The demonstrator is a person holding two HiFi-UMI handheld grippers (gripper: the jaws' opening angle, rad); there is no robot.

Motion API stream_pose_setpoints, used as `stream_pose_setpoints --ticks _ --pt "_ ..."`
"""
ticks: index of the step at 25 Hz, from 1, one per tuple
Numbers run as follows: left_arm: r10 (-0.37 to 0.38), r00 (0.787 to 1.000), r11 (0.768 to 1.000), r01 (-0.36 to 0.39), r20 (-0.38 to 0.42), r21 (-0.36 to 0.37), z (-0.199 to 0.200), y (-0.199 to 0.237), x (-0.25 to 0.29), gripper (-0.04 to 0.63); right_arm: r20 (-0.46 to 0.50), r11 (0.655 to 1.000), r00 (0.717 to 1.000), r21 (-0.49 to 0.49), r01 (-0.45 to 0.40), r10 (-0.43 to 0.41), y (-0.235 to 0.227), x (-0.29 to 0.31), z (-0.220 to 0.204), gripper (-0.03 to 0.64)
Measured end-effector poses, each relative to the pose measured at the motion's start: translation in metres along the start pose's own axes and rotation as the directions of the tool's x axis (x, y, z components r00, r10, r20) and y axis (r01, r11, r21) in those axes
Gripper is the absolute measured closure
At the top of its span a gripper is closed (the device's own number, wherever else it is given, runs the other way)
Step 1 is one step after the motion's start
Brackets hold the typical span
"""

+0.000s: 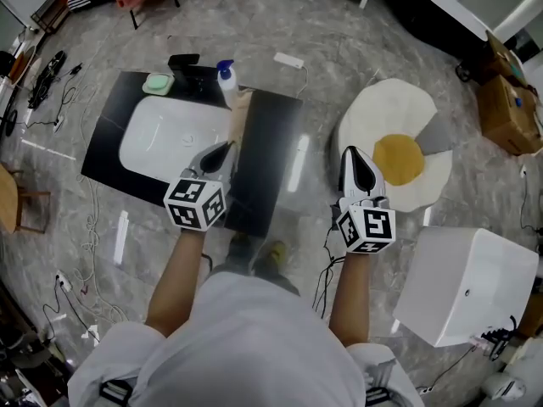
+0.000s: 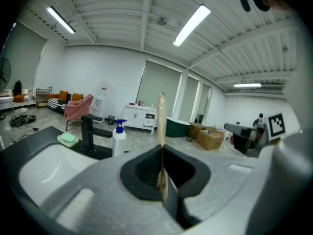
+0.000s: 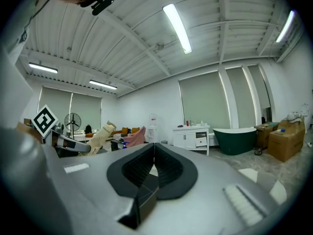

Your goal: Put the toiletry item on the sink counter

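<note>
My left gripper point(image 1: 226, 151) is shut on a flat beige toiletry tube point(image 1: 241, 113) and holds it over the black sink counter point(image 1: 273, 151), just right of the white basin point(image 1: 174, 138). From the left gripper view the tube point(image 2: 161, 116) stands edge-on, clamped between the closed jaws of the left gripper point(image 2: 162, 153). The right gripper view catches the tube point(image 3: 99, 137) at its left. My right gripper point(image 1: 353, 155) hangs over the floor to the counter's right, beside the rug. Its jaws meet with nothing between them, as the right gripper view point(image 3: 154, 148) shows.
At the counter's back stand a black faucet point(image 1: 188, 64), a blue-capped pump bottle point(image 1: 226, 76) and a green soap on a dish point(image 1: 158, 83). An egg-shaped rug point(image 1: 399, 155), a white box point(image 1: 471, 287), cardboard boxes point(image 1: 507, 108) and floor cables point(image 1: 51, 75) surround me.
</note>
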State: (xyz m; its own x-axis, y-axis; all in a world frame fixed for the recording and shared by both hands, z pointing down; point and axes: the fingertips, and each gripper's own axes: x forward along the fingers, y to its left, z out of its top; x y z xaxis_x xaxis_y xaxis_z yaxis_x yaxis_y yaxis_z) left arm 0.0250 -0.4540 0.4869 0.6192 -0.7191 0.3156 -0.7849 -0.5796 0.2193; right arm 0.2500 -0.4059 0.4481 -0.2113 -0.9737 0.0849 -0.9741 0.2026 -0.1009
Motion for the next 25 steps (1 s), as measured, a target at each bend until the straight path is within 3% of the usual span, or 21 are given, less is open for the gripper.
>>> stream_pose_setpoints --ticks 13,25 --pt "-0.002 0.988 0.998 -0.008 -0.155 -0.063 -0.07 0.021 0.037 0.594 -0.031 1.0 0.999 0.01 0.015 -0.014 -0.001 0.02 -0.023 0.614" --pt "-0.004 0.943 0.995 -0.031 -0.333 -0.099 -0.15 0.035 0.067 0.592 -0.054 0.999 0.998 0.024 0.043 -0.041 -0.012 0.028 -0.045 0.614"
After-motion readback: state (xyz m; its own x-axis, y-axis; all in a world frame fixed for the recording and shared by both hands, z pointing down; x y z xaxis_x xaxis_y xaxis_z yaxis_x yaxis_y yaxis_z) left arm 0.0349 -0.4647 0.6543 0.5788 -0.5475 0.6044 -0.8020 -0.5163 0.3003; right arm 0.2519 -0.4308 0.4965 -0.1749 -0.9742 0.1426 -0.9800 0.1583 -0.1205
